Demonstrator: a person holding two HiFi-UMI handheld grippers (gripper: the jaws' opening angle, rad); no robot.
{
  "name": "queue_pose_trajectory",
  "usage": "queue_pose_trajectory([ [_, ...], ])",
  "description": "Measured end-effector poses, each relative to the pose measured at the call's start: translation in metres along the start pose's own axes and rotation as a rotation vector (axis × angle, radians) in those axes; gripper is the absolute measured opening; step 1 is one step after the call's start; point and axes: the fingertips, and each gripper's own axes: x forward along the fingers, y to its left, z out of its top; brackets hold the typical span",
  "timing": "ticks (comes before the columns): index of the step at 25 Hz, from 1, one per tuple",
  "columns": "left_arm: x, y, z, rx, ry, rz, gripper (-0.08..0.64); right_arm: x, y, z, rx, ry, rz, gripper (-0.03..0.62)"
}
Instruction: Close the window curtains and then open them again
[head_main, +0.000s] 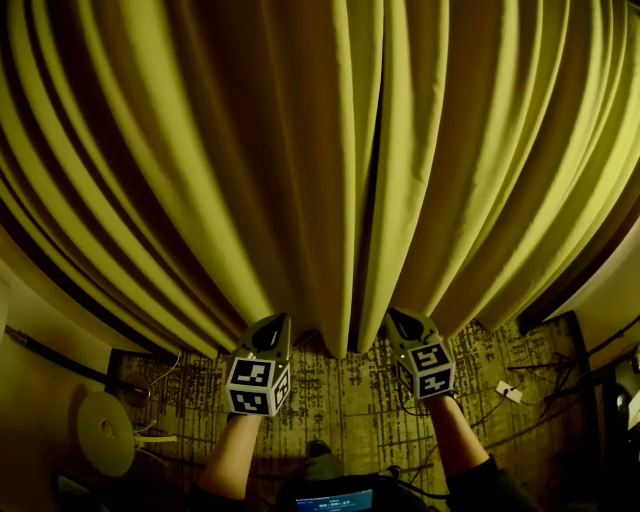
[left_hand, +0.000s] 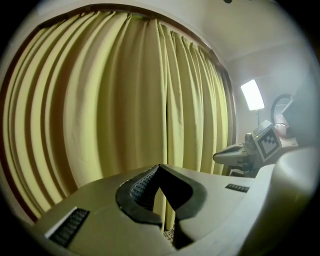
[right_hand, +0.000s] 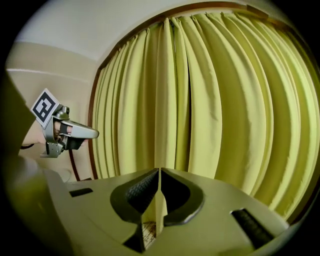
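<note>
The curtains (head_main: 200, 150) are hanging fully drawn and meeting at a seam in the centre of the frame, so the window is covered. The left hand-held gripper (head_main: 268, 330) and the right hand-held gripper (head_main: 408, 325) are flanking that seam at lower centre. Both have their jaws pressed together and are pinching nothing. They are probably lining up to take one inner edge each for reopening.

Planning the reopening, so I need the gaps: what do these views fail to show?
- Window: hidden behind the closed curtains, every view.
- Screen: head view, cut by bottom edge, print too small.
- Round floor object: head view, too dim to identify.
</note>
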Motion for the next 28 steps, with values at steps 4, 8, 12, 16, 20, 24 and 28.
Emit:
queue_pose_trajectory([
  [4,0.012,0.025,0.036,0.028,-0.058,-0.012,0.0,0.025,0.006,0.069,-0.05,-0.108,-0.023,0.079],
  [8,0.023,0.035,0.065,0.045,-0.103,-0.045,0.0,0.04,0.003,0.136,-0.097,-0.212,-0.074,0.14],
  [12,0.029,0.046,0.086,0.047,-0.131,-0.06,0.0,0.051,0.005,0.207,-0.175,-0.324,-0.108,0.242],
  [16,0.046,0.048,0.097,0.048,-0.135,-0.057,0.0,0.068,-0.003,0.283,-0.232,-0.421,-0.127,0.39],
  [20,0.053,0.061,0.099,0.074,-0.125,-0.016,0.0,0.08,-0.015,0.355,-0.27,-0.544,-0.159,0.425],
  [24,0.072,0.079,0.108,0.055,-0.11,0.04,0.0,0.1,-0.033,0.416,-0.28,-0.632,-0.151,0.437],
  [28,0.085,0.097,0.135,0.057,-0.143,0.071,0.0,0.119,-0.029,0.455,-0.319,-0.669,-0.158,0.437],
])
